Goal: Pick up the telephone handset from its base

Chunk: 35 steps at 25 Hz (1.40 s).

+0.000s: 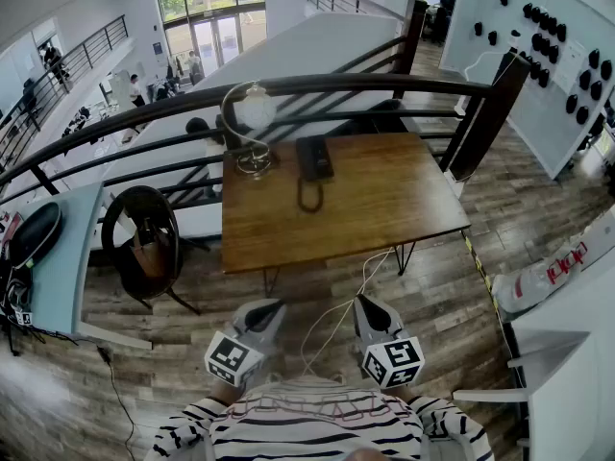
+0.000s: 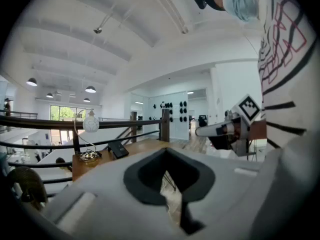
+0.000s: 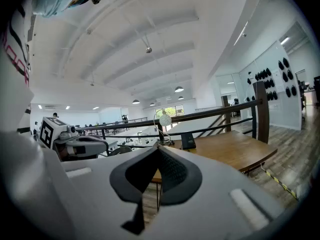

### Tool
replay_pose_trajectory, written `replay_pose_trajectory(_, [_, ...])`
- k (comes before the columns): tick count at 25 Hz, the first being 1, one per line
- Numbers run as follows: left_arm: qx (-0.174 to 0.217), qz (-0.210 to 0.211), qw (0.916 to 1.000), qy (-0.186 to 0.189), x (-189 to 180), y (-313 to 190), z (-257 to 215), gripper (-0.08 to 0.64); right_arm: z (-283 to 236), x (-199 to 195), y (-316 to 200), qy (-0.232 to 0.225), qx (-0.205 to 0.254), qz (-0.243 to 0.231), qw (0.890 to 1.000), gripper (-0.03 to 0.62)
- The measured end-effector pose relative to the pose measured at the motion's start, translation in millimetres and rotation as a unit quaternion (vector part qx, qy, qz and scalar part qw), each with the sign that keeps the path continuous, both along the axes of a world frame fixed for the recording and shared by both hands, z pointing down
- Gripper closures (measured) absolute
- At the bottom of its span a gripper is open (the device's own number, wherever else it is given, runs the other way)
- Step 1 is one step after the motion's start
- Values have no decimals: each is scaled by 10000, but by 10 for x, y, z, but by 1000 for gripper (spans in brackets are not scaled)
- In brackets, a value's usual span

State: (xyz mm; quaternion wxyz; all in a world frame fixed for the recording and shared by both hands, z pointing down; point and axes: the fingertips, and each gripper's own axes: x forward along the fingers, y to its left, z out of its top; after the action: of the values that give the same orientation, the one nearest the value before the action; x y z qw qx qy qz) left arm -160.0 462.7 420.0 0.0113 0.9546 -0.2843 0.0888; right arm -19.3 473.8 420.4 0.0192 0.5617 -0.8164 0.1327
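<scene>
Telephone sits at the far side of the wooden surface, just beside a lamp, handset seemingly on its base, cord looping toward us. The left tongs and right tongs are pinched together with nothing in them, held by the person's chest, well apart from it. A careless reach could clip the lamp, or the cord could drag the base. Red lettering on a white thing at right is unclear.
</scene>
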Motion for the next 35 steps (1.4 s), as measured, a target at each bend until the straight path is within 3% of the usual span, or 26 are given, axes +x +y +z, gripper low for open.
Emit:
replay_pose_trajectory(8, [-39, -174, 9998, 81, 243, -37, 43, 558, 3, 247, -79, -119, 44, -106, 9999, 592])
replay_pose_trajectory(16, [-138, -607, 9969, 492, 681, -96, 164, 557, 104, 722, -100, -131, 131, -374, 9991, 590])
replay_pose_trajectory(22, [-145, -860, 9950, 477, 918, -277, 262, 555, 149, 967, -256, -10, 194, -602, 9980, 507])
replay_pose_trajectory(25, [-174, -896, 9947, 469, 992, -411, 285, 456, 167, 1050, -375, -22, 178, -613, 9980, 485])
replay_pose_trajectory(30, [-258, -860, 9947, 505, 1002, -796, 386, 430, 242, 1038, -721, 11, 173, -566, 9982, 433])
replay_pose_trajectory(35, [-363, -704, 9954, 545, 787, -1434, 401, 399, 238, 815, -1359, -27, 176, -403, 9990, 411])
